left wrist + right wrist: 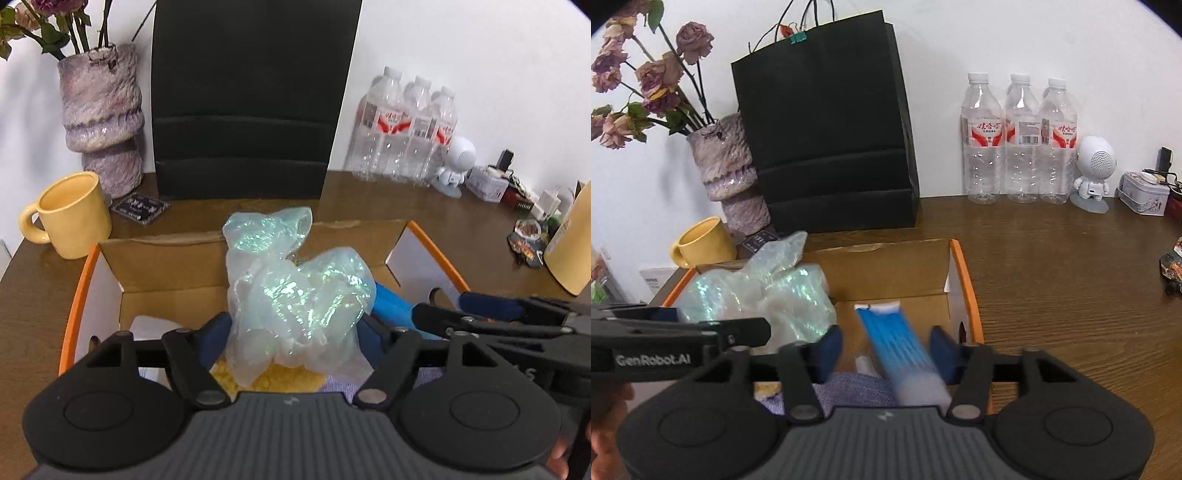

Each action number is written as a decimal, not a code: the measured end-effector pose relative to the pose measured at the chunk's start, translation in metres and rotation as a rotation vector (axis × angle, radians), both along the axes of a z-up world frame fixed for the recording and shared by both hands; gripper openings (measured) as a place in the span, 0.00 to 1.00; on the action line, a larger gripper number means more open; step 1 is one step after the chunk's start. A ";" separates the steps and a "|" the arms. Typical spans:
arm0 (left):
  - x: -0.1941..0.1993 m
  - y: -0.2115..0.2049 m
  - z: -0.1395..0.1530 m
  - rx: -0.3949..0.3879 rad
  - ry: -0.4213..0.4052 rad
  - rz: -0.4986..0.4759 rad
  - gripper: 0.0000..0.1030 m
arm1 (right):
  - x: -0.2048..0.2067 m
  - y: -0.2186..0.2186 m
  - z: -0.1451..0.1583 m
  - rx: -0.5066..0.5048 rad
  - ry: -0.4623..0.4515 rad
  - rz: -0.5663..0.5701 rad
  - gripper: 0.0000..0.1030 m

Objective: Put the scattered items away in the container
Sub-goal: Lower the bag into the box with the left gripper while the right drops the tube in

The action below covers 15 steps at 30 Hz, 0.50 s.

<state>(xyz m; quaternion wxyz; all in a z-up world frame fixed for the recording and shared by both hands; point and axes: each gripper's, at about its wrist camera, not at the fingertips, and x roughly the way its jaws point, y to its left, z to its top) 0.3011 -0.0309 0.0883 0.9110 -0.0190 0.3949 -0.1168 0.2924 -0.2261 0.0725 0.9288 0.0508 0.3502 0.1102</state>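
The open cardboard box with orange-edged flaps sits on the brown wood-grain table, in front of a black paper bag and just beside a yellow mug.

On the box's left side, the left gripper hangs above the opening with its blue pads spread apart. The crumpled iridescent translucent plastic bag stands between them, bulging up over the rim; the pads flank it without visibly pressing, so it reads as released. The bag looks very light, soft and slick, and it probably springs back when let go. A firm hold is best taken low on the bunched body, where the film is gathered, not on the loose top flap, which would likely slide out or tear.

To the right, the right gripper also stands parted over the box. A blue-and-white flat soft packet, blurred, lies slanted between its pads, which do not clearly clamp it; it seems to be let go. It looks light and pliable, best pinched across its narrow width near the middle. A lilac knitted cloth and something yellow and fuzzy already lie in the bottom.
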 end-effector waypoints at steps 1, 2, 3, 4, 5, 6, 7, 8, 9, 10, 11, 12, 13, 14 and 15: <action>0.000 -0.001 0.000 0.004 0.012 -0.002 0.83 | 0.000 -0.001 0.002 -0.005 0.009 0.005 0.63; 0.000 -0.001 0.001 0.007 0.026 -0.005 0.91 | 0.000 -0.002 0.004 -0.020 0.035 0.002 0.65; 0.000 -0.001 0.004 0.001 0.055 -0.013 0.98 | 0.001 -0.003 0.006 -0.036 0.061 -0.002 0.68; 0.001 0.001 0.007 -0.031 0.077 -0.014 1.00 | 0.002 -0.006 0.008 -0.031 0.083 0.006 0.68; 0.001 0.003 0.010 -0.064 0.100 -0.016 1.00 | 0.003 -0.008 0.010 -0.025 0.105 0.014 0.69; 0.001 0.004 0.014 -0.104 0.133 -0.025 1.00 | 0.002 -0.011 0.011 -0.002 0.117 0.020 0.74; 0.002 0.005 0.018 -0.125 0.153 -0.028 1.00 | 0.001 -0.014 0.013 0.022 0.129 0.025 0.79; 0.002 0.006 0.023 -0.143 0.170 -0.030 1.00 | -0.002 -0.015 0.016 0.027 0.125 0.017 0.82; -0.001 0.004 0.028 -0.132 0.158 -0.020 1.00 | -0.005 -0.017 0.018 0.031 0.121 0.009 0.85; -0.004 0.002 0.032 -0.112 0.141 -0.013 1.00 | -0.009 -0.017 0.021 0.030 0.107 0.005 0.85; -0.007 0.000 0.035 -0.093 0.127 -0.009 1.00 | -0.012 -0.018 0.025 0.028 0.094 0.001 0.85; -0.011 -0.001 0.038 -0.077 0.114 -0.007 1.00 | -0.015 -0.018 0.027 0.030 0.090 0.006 0.85; -0.014 -0.002 0.040 -0.071 0.106 -0.013 1.00 | -0.018 -0.017 0.029 0.029 0.090 0.020 0.85; -0.016 -0.003 0.043 -0.069 0.105 -0.018 1.00 | -0.021 -0.016 0.030 0.028 0.091 0.035 0.85; -0.019 -0.004 0.045 -0.066 0.104 -0.022 1.00 | -0.024 -0.015 0.031 0.019 0.096 0.047 0.85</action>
